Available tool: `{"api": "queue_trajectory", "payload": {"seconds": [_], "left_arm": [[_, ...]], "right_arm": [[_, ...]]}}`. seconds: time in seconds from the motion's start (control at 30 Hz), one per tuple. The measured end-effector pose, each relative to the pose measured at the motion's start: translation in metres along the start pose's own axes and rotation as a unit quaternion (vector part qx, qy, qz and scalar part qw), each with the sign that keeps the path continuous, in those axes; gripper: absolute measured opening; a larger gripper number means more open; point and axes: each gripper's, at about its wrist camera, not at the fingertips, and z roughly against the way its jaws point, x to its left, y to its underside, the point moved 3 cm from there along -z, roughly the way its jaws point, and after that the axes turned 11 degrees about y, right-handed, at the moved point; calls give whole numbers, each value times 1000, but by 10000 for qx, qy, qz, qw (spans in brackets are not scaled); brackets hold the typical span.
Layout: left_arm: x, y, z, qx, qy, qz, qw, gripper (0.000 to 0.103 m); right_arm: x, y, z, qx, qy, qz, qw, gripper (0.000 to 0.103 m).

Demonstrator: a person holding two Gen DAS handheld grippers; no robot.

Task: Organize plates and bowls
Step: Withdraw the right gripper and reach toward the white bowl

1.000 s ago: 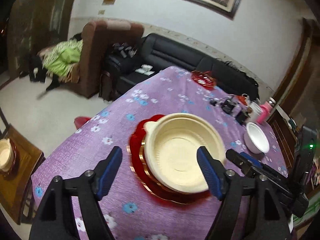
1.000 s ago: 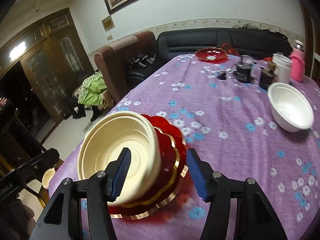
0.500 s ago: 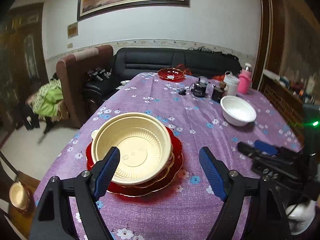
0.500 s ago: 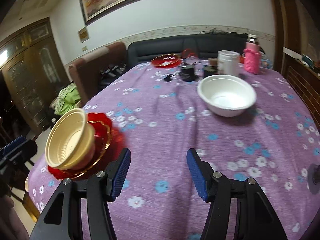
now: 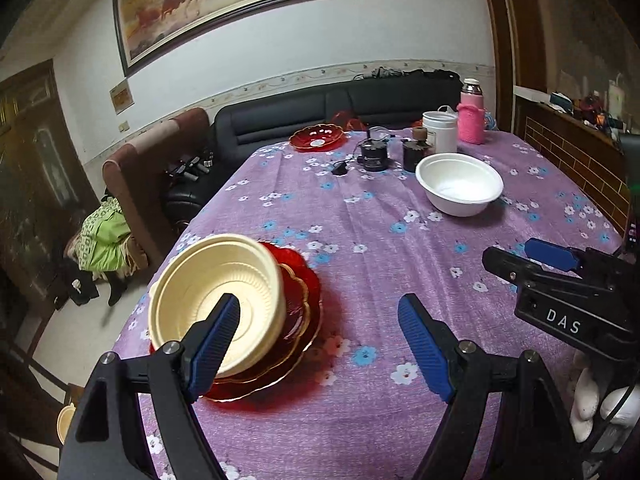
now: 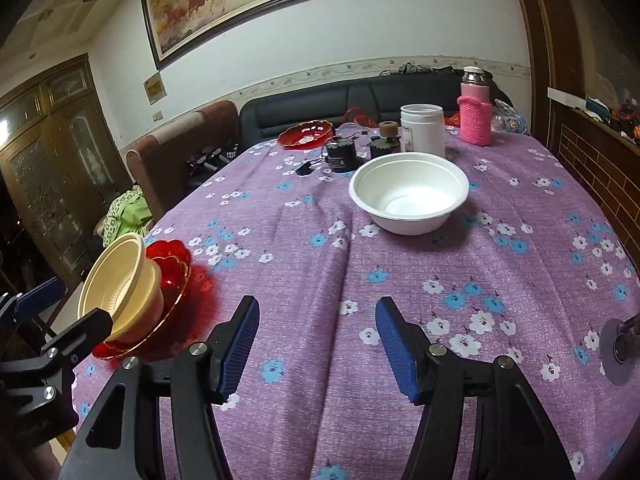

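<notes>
A cream bowl [image 5: 216,300] sits on stacked red plates [image 5: 296,320] near the table's left edge; they also show in the right wrist view, the bowl [image 6: 120,284] on the plates [image 6: 172,268]. A white bowl [image 5: 459,189] stands further back on the right, also in the right wrist view [image 6: 408,196]. A lone red plate [image 5: 318,137] lies at the far end. My left gripper [image 5: 320,344] is open and empty, just right of the cream bowl. My right gripper [image 6: 314,344] is open and empty above the tablecloth, in front of the white bowl.
The table wears a purple flowered cloth [image 6: 320,216]. At its far end stand a white jar [image 6: 422,130], a pink flask [image 6: 475,114] and small dark pots [image 6: 340,156]. A black sofa [image 5: 304,112] and a brown armchair [image 5: 148,184] stand beyond.
Both grippers have swung right, away from the cream bowl and red plates. The right gripper now faces the white bowl. Both stay open.
</notes>
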Motion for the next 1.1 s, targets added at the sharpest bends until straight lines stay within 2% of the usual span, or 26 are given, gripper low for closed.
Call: {"api": "queue_trajectory", "payload": {"seconds": [0.3, 0.77, 0.93, 1.1], "left_arm": [[-19, -5, -18, 120, 68, -124, 9998, 81], [-47, -13, -61, 481, 368, -323, 9976, 81], [-45, -40, -74, 508, 616, -149, 9967, 81], [-33, -76, -86, 426, 783, 103, 9960, 81]], "right_arm": [[-26, -4, -7, 28, 81, -212, 9997, 67], [-71, -21, -31, 138, 357, -598, 9975, 67], [-89, -56, -37, -87, 538, -857, 9948, 67], [-112, -99, -48, -333, 520, -1482, 9870, 67]]}}
